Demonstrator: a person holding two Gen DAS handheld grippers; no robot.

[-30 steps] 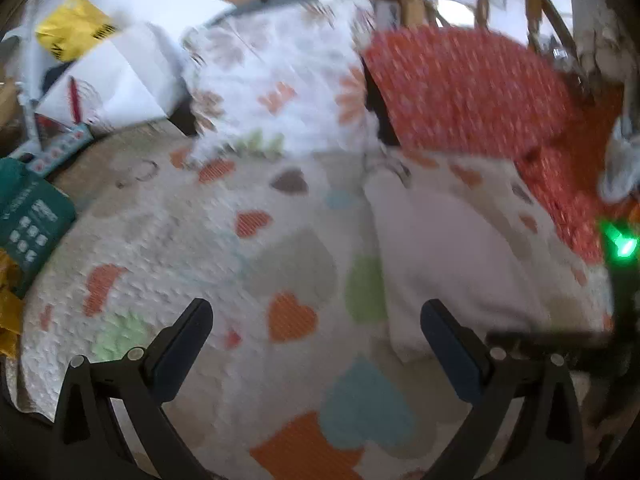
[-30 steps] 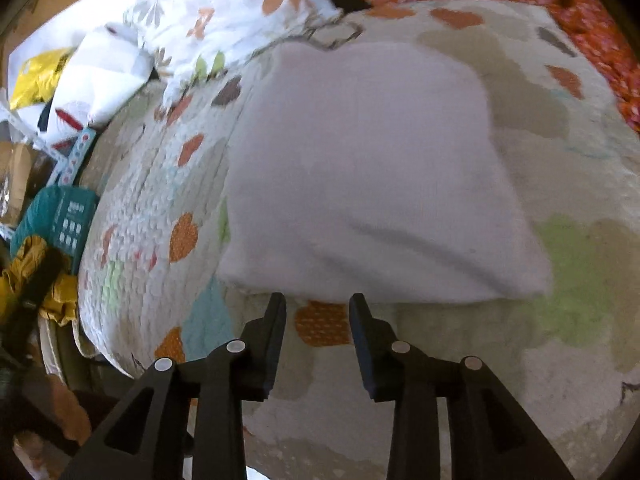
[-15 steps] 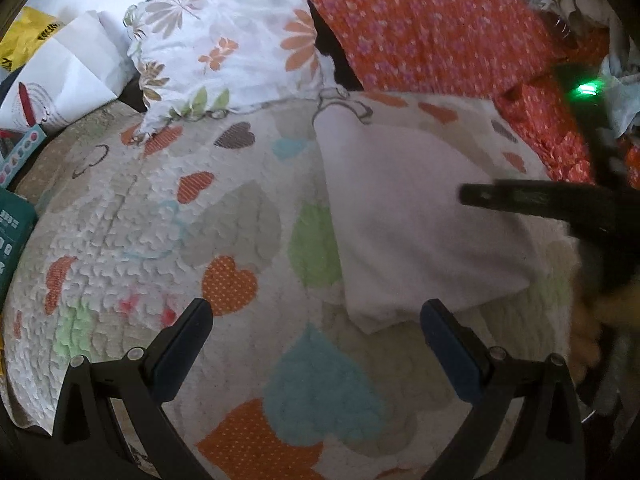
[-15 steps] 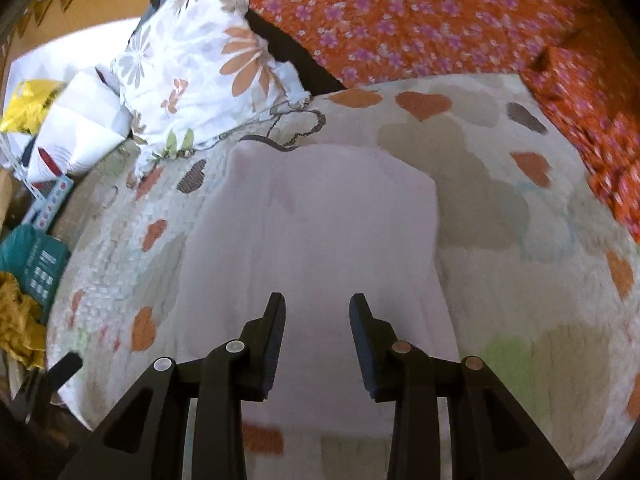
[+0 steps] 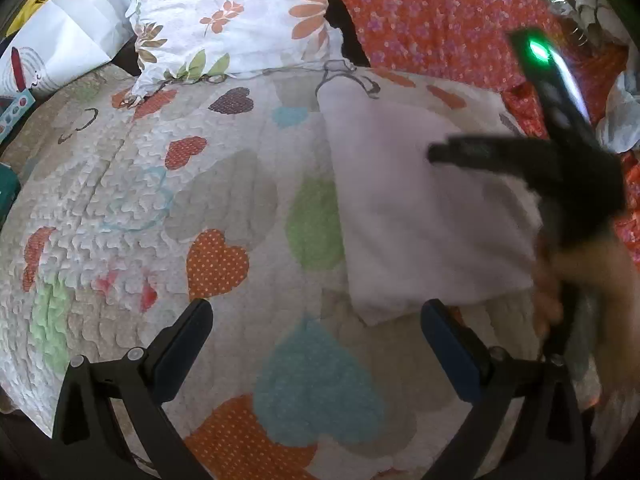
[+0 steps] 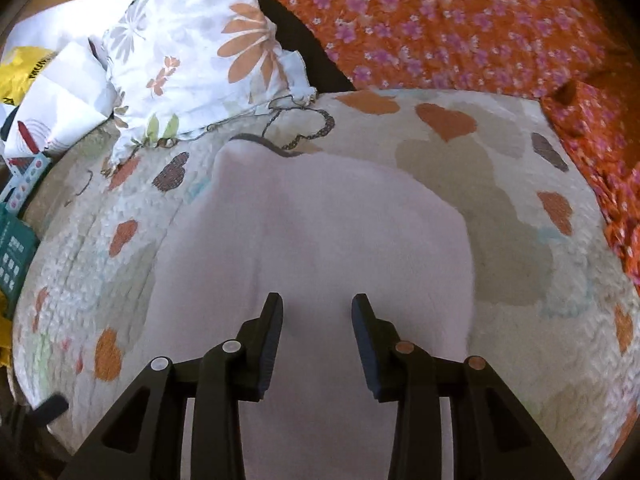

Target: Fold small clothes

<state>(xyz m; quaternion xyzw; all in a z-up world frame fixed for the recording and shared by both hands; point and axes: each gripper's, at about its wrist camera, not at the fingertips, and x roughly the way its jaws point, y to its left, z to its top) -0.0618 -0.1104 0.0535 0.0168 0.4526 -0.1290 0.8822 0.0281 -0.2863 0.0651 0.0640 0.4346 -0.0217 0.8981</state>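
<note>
Over the last second the right gripper (image 6: 316, 314) has moved from the quilt's (image 5: 120, 184) near edge to above the pale folded cloth (image 6: 320, 220), jaws opening and gripping nothing, while the left gripper (image 5: 316, 320) hangs released beside it, suggesting another fold comes next.

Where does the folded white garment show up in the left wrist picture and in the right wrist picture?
Left wrist view: the folded white garment lies right of centre on the heart quilt, partly behind the right gripper.
Right wrist view: the garment fills the centre, running under the gripper's fingers.
Shared landmark: the floral pillow, upper left of the garment in both.
</note>
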